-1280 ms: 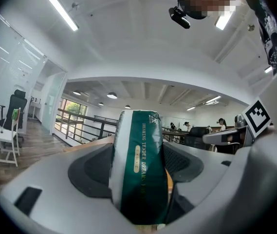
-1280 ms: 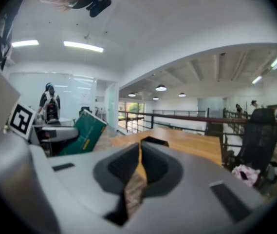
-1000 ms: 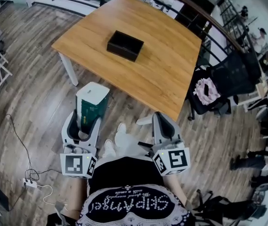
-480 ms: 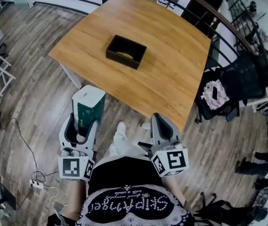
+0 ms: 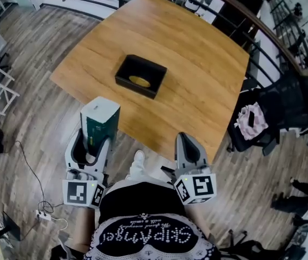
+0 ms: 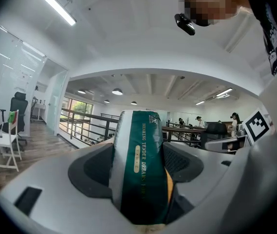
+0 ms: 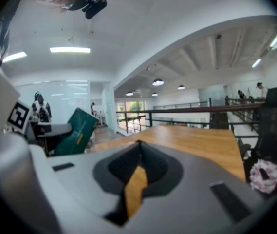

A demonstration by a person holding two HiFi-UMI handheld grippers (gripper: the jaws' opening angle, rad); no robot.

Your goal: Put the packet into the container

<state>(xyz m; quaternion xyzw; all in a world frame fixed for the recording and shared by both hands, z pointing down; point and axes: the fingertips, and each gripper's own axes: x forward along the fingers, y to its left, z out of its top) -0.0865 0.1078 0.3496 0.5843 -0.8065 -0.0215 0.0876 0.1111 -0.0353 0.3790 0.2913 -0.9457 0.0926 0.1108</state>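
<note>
Your left gripper (image 5: 92,148) pinches the green packet (image 5: 99,121) upright for lowering in, short of the table (image 5: 208,64). The black container (image 5: 135,86) sits mid-table, possibly holding something yellowish. Your right gripper (image 5: 189,145) hangs empty, jaws pressed together.

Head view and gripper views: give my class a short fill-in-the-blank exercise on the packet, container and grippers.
The left gripper is shut on the packet, which is white and ____.
The black container stands on the ____ table.
The right gripper, its jaws together, holds ____.
Missing: green; wooden; nothing.
</note>
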